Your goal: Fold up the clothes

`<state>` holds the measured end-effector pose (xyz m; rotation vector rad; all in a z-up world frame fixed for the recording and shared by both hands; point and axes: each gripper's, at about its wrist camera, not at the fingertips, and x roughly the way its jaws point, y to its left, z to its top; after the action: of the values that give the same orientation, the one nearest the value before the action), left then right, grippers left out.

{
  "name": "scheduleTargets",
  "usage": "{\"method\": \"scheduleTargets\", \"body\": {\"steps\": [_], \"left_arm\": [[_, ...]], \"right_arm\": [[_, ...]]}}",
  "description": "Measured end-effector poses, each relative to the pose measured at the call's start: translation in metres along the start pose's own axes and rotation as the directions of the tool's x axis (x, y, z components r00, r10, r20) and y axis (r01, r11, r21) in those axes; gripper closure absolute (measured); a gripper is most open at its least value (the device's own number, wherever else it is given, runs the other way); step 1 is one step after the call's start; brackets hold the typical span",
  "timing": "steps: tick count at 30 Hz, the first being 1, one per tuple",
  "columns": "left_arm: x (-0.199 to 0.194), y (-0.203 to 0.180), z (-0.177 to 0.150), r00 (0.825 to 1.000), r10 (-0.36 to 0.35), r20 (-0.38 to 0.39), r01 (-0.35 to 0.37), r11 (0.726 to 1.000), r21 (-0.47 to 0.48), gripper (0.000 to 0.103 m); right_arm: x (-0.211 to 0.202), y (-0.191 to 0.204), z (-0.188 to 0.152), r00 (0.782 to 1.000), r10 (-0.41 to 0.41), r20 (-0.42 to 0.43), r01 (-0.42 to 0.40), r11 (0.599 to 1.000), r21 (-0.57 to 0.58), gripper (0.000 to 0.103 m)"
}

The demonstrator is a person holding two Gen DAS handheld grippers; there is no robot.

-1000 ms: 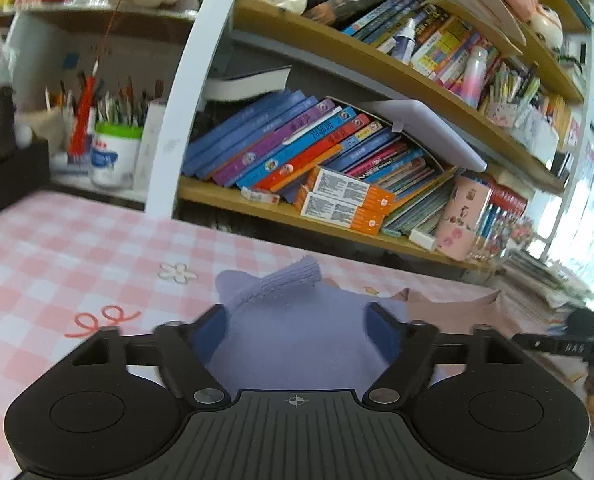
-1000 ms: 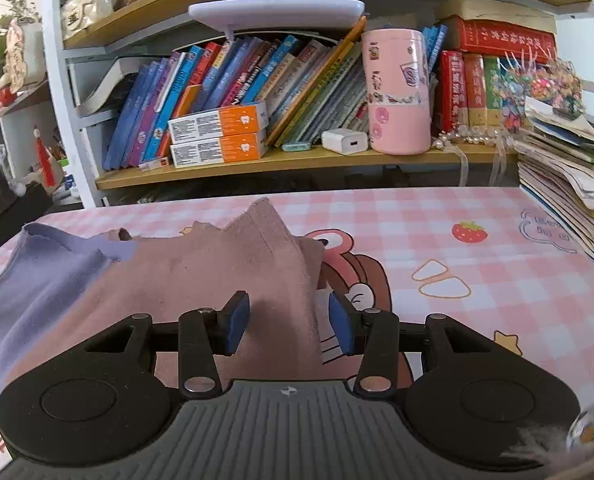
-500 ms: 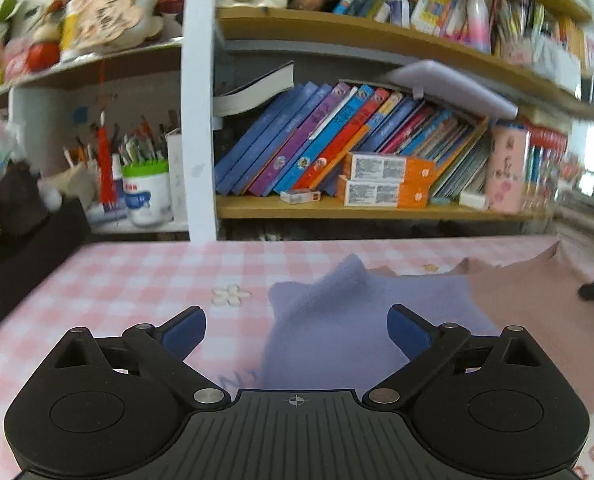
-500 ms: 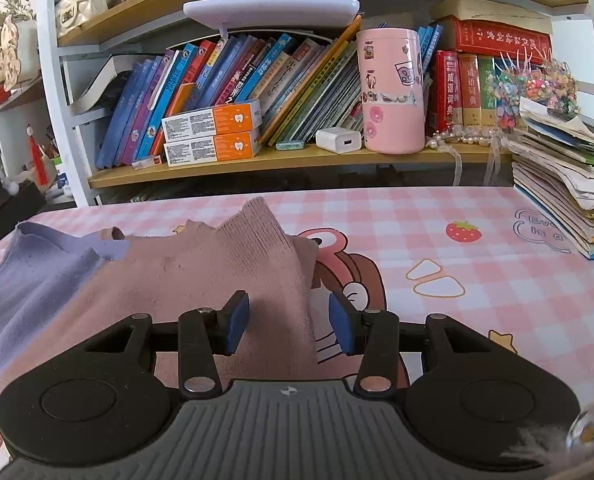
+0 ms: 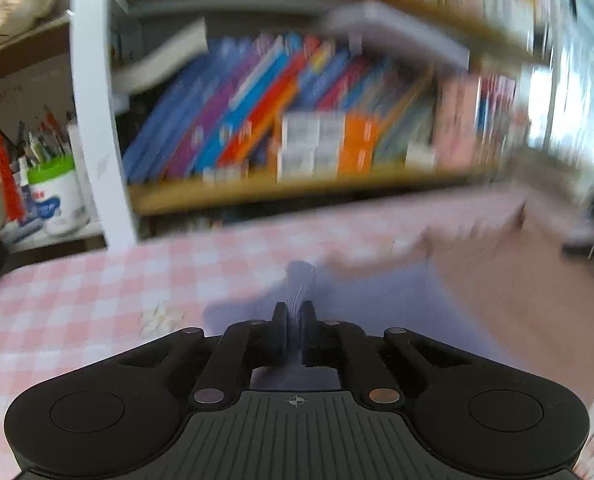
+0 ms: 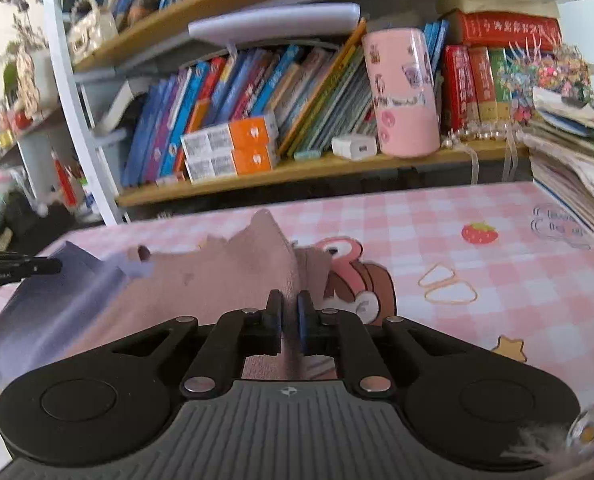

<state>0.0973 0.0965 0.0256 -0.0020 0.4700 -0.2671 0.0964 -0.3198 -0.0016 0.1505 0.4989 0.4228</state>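
Two-tone garment (image 6: 201, 280), lilac on one side and dusty pink on the other, lies partly bunched on the pink checked tablecloth (image 6: 457, 216) before the bookshelf (image 6: 297, 168). Left gripper (image 5: 295, 322) pinches a lilac corner and right gripper (image 6: 289, 314) pinches a raised pink edge, probably so both ends travel together into a fold.

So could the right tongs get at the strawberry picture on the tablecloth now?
Probably not right away. The right tongs are shut on the pink cloth, so they would have to let go first. The strawberry lies ahead and to the right on bare tablecloth, with nothing lying between.
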Motion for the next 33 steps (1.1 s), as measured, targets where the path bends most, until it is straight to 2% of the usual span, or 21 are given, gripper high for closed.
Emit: {"method": "scheduleTargets", "body": {"steps": [1,3,5,6,9,11,13,15,18,20,22,24,28,31,33], "left_arm": [[-0.002,0.005,0.002,1.000,-0.007,0.024,0.008,0.999,-0.040,0.099],[0.010,0.013,-0.002,1.000,0.012,-0.027,-0.014,0.997,-0.079,0.099],[0.025,0.021,-0.008,0.995,0.036,-0.097,-0.046,0.993,-0.108,0.098],[0.027,0.024,-0.011,0.994,0.036,-0.105,-0.049,0.991,-0.127,0.097],[0.024,0.034,-0.014,0.996,0.020,-0.082,-0.036,0.979,-0.201,0.091],[0.014,0.039,-0.014,0.998,0.010,-0.056,-0.023,0.971,-0.237,0.090],[0.001,0.041,-0.017,0.999,-0.030,-0.025,0.023,0.969,-0.247,0.090],[-0.010,0.041,-0.024,0.999,-0.054,-0.009,0.049,0.964,-0.260,0.089],[-0.019,0.040,-0.031,0.998,-0.061,-0.002,0.057,0.950,-0.306,0.080],[-0.021,0.042,-0.035,0.998,-0.066,0.004,0.063,0.935,-0.350,0.056],[-0.019,0.044,-0.037,0.998,-0.059,-0.012,0.050,0.921,-0.387,0.045],[-0.016,0.045,-0.040,0.998,-0.053,-0.025,0.038,0.910,-0.412,0.045],[-0.011,0.041,-0.044,0.998,-0.046,-0.040,0.024,0.908,-0.419,0.049],[-0.006,0.039,-0.047,0.998,-0.040,-0.052,0.014,0.905,-0.425,0.071],[-0.006,0.039,-0.049,0.998,-0.032,-0.057,0.004,0.898,-0.440,0.077]], "right_arm": [[-0.002,-0.001,0.001,1.000,0.003,0.015,-0.003,1.000,0.008,0.096],[-0.001,-0.006,0.002,1.000,-0.007,0.022,0.006,0.999,0.038,0.096],[0.012,-0.014,-0.001,0.999,-0.037,-0.039,0.039,0.997,0.062,0.096],[0.016,-0.016,-0.003,0.998,-0.036,-0.060,0.041,0.997,0.070,0.096],[0.017,-0.021,-0.004,0.997,-0.032,-0.066,0.038,0.994,0.103,0.093],[0.017,-0.024,-0.004,0.997,-0.043,-0.066,0.050,0.991,0.121,0.086],[0.014,-0.027,-0.004,0.997,-0.060,-0.058,0.067,0.988,0.137,0.077],[0.009,-0.028,-0.003,0.997,-0.072,-0.039,0.077,0.986,0.146,0.074],[-0.002,-0.031,0.001,0.998,-0.065,0.011,0.062,0.983,0.172,0.072],[-0.003,-0.035,0.002,0.999,-0.038,0.014,0.035,0.979,0.200,0.069],[-0.002,-0.039,0.002,1.000,-0.016,0.006,0.014,0.974,0.225,0.069],[0.002,-0.039,0.000,1.000,-0.004,-0.021,0.009,0.973,0.232,0.069],[0.008,-0.037,-0.003,0.998,0.009,-0.057,0.005,0.973,0.229,0.070],[0.014,-0.037,-0.007,0.996,0.031,-0.087,-0.010,0.972,0.237,0.079],[0.016,-0.039,-0.008,0.993,0.073,-0.092,-0.046,0.963,0.265,0.087]]}}
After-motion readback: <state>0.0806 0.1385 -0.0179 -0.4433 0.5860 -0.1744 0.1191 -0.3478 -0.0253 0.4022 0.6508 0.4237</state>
